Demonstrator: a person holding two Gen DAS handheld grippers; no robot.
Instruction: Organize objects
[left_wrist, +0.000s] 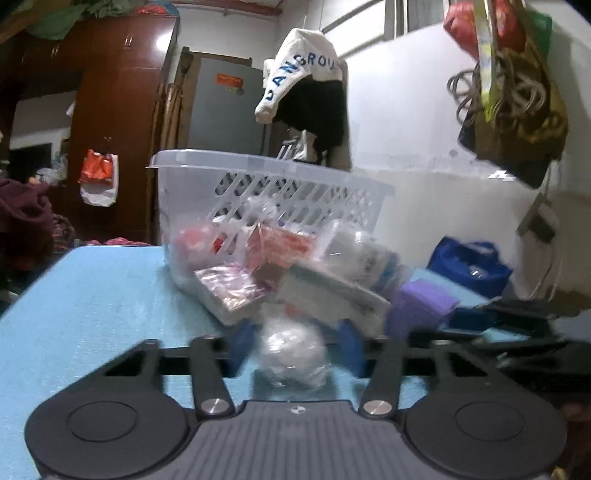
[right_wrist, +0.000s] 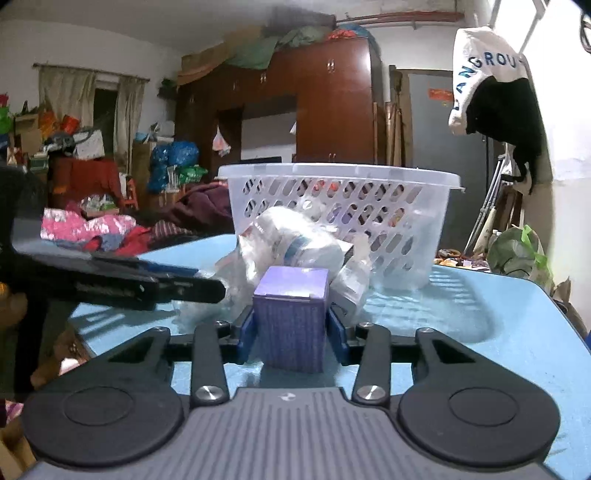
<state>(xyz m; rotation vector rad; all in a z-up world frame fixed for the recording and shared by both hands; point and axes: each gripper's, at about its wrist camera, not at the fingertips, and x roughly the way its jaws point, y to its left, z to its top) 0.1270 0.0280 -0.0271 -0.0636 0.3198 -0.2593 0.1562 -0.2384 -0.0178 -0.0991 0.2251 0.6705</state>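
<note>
Right gripper (right_wrist: 291, 328) clamps the stiff, light purple box (right_wrist: 291, 317) by its flat sides before the basket (right_wrist: 340, 177); left gripper (left_wrist: 291, 347) brackets a soft, crinkly wrapped ball (left_wrist: 291, 350), contact unclear.

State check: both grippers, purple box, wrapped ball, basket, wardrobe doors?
Left gripper: around the plastic-wrapped ball; contact unclear.
Right gripper: shut on the purple box.
Purple box: upright, flap closed.
Basket: upright, packets piled against it.
Wardrobe doors: closed.
</note>
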